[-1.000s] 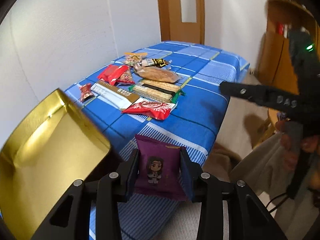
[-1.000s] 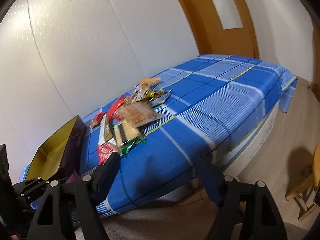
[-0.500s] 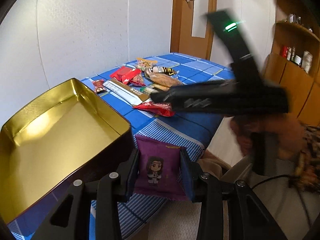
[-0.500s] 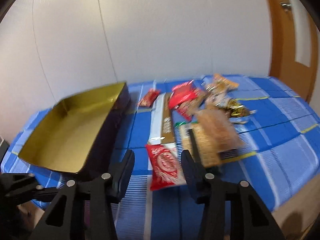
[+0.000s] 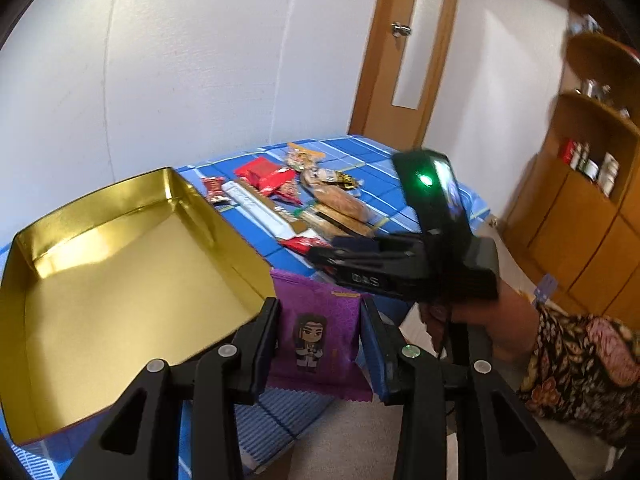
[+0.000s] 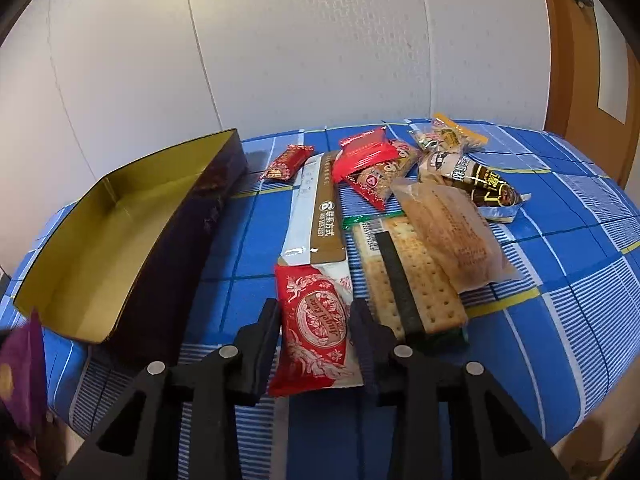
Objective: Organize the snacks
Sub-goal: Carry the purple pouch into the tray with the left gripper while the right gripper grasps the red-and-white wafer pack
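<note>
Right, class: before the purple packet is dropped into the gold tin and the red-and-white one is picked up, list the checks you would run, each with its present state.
1. Left gripper shut on the purple packet: ok.
2. Gold tin open, nothing seen inside: ok.
3. Purple packet over the tin: not ok, it is beside the tin's near corner.
4. Right gripper straddles the red-and-white packet: ok.
5. Its fingers pressing the packet: cannot tell.
6. Cracker pack out of the right finger's way: cannot tell, it lies very close.
</note>
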The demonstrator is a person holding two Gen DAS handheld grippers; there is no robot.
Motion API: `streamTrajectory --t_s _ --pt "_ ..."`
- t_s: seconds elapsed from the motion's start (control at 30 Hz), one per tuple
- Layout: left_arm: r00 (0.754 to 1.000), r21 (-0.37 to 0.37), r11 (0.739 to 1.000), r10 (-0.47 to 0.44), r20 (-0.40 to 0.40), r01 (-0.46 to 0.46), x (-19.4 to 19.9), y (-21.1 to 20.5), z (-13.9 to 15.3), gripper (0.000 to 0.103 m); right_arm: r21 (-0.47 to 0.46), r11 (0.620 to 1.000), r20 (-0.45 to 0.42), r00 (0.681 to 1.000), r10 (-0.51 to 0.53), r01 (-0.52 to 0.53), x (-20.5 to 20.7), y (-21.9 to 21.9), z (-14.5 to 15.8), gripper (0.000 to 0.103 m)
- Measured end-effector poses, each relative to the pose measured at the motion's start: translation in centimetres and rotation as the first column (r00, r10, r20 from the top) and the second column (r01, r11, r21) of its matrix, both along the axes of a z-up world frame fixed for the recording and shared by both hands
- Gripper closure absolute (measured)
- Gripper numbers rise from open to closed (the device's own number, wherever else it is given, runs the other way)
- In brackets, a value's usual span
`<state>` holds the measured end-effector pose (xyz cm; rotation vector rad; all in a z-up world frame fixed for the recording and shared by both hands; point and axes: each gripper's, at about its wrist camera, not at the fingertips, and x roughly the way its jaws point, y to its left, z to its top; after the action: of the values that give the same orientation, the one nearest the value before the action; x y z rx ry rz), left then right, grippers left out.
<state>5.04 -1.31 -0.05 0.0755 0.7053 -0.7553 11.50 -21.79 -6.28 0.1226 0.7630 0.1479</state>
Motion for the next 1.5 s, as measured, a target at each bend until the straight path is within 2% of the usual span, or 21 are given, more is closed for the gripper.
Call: streamTrajectory --t_s 0.2,0.4,0.53,0.7,0.8,0.87,1.03,1.1,1.17,1.27,1.37,1.43,1.5 --pt "0.995 -0.049 0.995 0.082 -0.062 -0.085 2.4 2.8 0.9 0.063 0.023 1.000 -0.001 1.000 -0.001 0.001 -1.0 -0.1 0.1 0.074" --pt "0.981 -0.037 0.984 0.168 -0.092 -0.172 5.1 5.5 1.0 0.063 0.049 0.999 0.007 1.000 0.001 -0.001 -1.3 -0.2 0.4 0.074" --pt "0.974 -0.003 0.978 0.208 -0.094 -0.209 6.5 7.0 0.8 0.063 0.057 0.998 -0.014 1.000 -0.009 0.010 -0.9 -0.2 0.1 0.072" --pt "0.958 0.061 0.964 0.263 -0.114 -0.257 8.9 8.6 0.4 0.063 0.019 1.000 -0.013 1.000 -0.007 0.007 -1.0 0.4 0.1 0.066" --pt "0.938 0.109 0.945 0.322 -0.127 -0.309 11.7 9.8 0.2 0.063 -0.023 1.000 -0.021 1.000 -0.005 0.005 -0.9 0.8 -0.1 0.065" --pt "0.919 0.146 0.926 0.367 -0.144 -0.347 13.9 10.6 0.0 0.063 -0.018 1.000 -0.023 1.000 -0.005 0.005 -0.9 0.7 -0.1 0.065" --pt "0.887 0.221 0.893 0.431 -0.165 -0.392 18.8 11.8 -0.9 0.062 -0.029 1.000 -0.019 1.000 -0.007 0.007 -1.0 0.7 0.0 0.072" --pt "0.869 0.268 0.866 0.471 -0.153 -0.422 20.7 12.7 -1.4 0.062 -0.023 1.000 -0.018 1.000 -0.009 0.008 -1.0 0.6 -0.1 0.072" --pt "0.842 0.288 0.844 0.510 -0.176 -0.452 22.3 13.6 -2.2 0.062 -0.017 1.000 -0.019 1.000 -0.010 0.009 -1.0 0.5 -0.1 0.072" --pt "0.818 0.313 0.816 0.551 -0.166 -0.486 23.8 14.7 -3.0 0.062 -0.016 1.000 -0.020 1.000 -0.009 0.009 -1.0 0.5 -0.1 0.072" --pt "0.792 0.349 0.776 0.596 -0.131 -0.526 24.6 15.4 -3.7 0.060 -0.011 1.000 -0.020 1.000 -0.011 0.010 -1.0 0.5 -0.1 0.072" --pt "0.776 0.355 0.759 0.618 -0.128 -0.546 24.8 15.7 -3.9 0.057 -0.010 1.000 -0.020 1.000 -0.011 0.011 -1.0 0.5 -0.1 0.072" --pt "0.766 0.351 0.754 0.628 -0.135 -0.556 24.8 15.7 -4.0 0.045 -0.011 1.000 -0.020 1.000 -0.011 0.011 -1.0 0.5 0.0 0.072"
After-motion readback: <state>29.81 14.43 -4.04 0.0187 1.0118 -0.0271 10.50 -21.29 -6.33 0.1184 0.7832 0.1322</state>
